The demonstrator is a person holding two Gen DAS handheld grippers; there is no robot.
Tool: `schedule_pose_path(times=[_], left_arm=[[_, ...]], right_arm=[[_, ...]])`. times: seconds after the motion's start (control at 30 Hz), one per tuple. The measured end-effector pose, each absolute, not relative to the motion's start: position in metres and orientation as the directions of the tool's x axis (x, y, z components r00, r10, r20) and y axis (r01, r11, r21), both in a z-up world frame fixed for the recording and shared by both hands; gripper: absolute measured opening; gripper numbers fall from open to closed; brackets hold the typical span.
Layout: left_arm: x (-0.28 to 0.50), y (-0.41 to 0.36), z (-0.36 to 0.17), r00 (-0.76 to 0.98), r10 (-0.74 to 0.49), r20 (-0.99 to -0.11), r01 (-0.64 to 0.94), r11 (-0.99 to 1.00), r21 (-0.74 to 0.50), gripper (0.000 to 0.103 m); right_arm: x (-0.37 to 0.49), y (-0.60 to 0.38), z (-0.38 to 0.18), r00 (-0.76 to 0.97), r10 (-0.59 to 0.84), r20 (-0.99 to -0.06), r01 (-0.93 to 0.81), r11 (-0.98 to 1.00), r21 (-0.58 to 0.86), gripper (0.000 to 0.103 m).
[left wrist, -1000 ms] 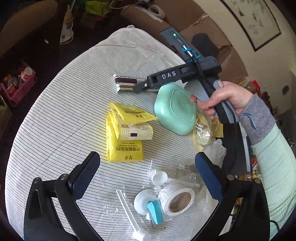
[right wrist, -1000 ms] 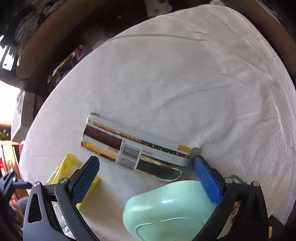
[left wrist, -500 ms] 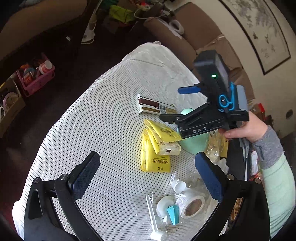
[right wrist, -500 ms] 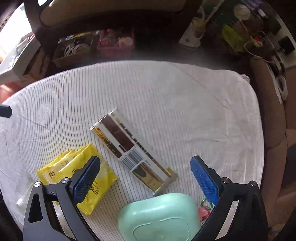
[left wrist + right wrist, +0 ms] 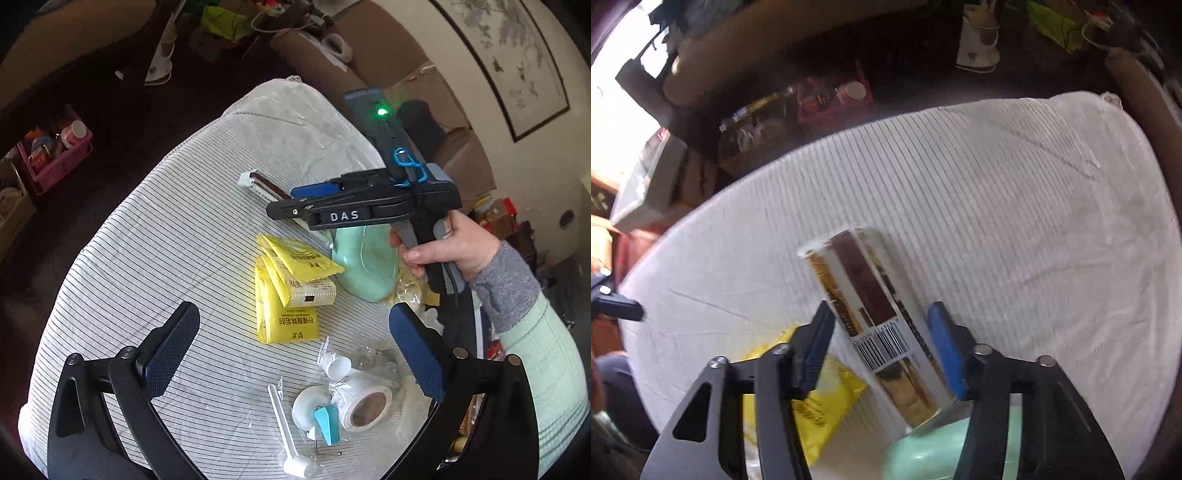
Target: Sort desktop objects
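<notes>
Left wrist view: left gripper (image 5: 293, 354) above the near edge of the counter (image 5: 155, 236), jaws spread wide, nothing between them. Yellow sachets (image 5: 290, 295) mid-counter; bare striped cloth toward the far and left edges.

Right wrist view: right gripper (image 5: 881, 341), jaws just closing around the long box (image 5: 871, 314), box lengthwise between the pads, contact hard to tell. Mint case (image 5: 934, 456) beneath; open cloth beyond.

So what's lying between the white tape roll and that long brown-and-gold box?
The yellow sachets lie between the white tape roll and the long brown-and-gold box, seen in the left wrist view.
</notes>
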State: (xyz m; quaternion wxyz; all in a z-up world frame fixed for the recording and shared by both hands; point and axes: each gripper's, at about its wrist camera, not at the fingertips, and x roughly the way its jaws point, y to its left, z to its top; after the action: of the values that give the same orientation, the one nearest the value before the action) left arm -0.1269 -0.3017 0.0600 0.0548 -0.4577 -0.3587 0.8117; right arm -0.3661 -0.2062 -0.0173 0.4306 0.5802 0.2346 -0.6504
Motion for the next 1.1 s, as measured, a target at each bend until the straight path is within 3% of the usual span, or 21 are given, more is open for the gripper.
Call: schedule_pose_path(times=[0.03,0.23,0.43,0.6,0.67,0.7,0.77,0.8,1.03,1.1], left_arm=[[-0.127,-0.302,0.059,-0.574,0.421,-0.702,0.241,-0.733,-0.636,0.103],[-0.123,-0.305,0.061,-0.581,0.426,-0.693,0.242,-0.723,-0.647,0.103],[-0.124,-0.305,0.059,-0.575,0.438,-0.691,0.237,-0.719,-0.653,0.103],[-0.127,-0.301,0.06,-0.576,0.454,-0.68,0.226,-0.711,-0.666,0.103],[-0.128,-0.296,0.06,-0.571,0.458,-0.681,0.219,-0.715,-0.664,0.103],[-0.129,-0.294,0.06,-0.568,0.459,-0.683,0.216,-0.718,-0.662,0.103],[-0.129,-0.289,0.061,-0.566,0.455,-0.688,0.21,-0.727,-0.654,0.103],[-0.128,-0.288,0.062,-0.566,0.451,-0.69,0.208,-0.732,-0.649,0.103],[-0.127,-0.29,0.061,-0.564,0.438,-0.7,0.215,-0.74,-0.637,0.103],[-0.127,-0.294,0.061,-0.568,0.44,-0.695,0.22,-0.732,-0.644,0.103]], right_arm=[[-0.364,-0.201,-0.012,0.048,-0.339,-0.94,0.814,-0.532,0.234,0.029],[-0.379,-0.157,-0.009,0.048,-0.461,-0.886,0.633,-0.672,0.384,0.03],[-0.404,-0.105,-0.015,-0.106,-0.491,-0.865,0.418,-0.811,0.409,0.033],[-0.394,-0.083,0.011,-0.267,-0.32,-0.909,0.404,-0.894,0.196,0.03],[-0.39,-0.086,0.016,-0.28,-0.316,-0.907,0.402,-0.896,0.188,0.033],[-0.388,-0.091,0.017,-0.281,-0.318,-0.906,0.397,-0.897,0.191,0.039],[-0.385,-0.103,0.015,-0.272,-0.314,-0.91,0.385,-0.902,0.197,0.071],[-0.384,-0.114,0.012,-0.274,-0.296,-0.915,0.38,-0.907,0.18,0.075],[-0.389,-0.176,-0.031,-0.215,-0.071,-0.974,0.41,-0.912,-0.024,0.076],[-0.389,-0.181,-0.036,-0.219,-0.069,-0.973,0.402,-0.915,-0.025,0.075]])
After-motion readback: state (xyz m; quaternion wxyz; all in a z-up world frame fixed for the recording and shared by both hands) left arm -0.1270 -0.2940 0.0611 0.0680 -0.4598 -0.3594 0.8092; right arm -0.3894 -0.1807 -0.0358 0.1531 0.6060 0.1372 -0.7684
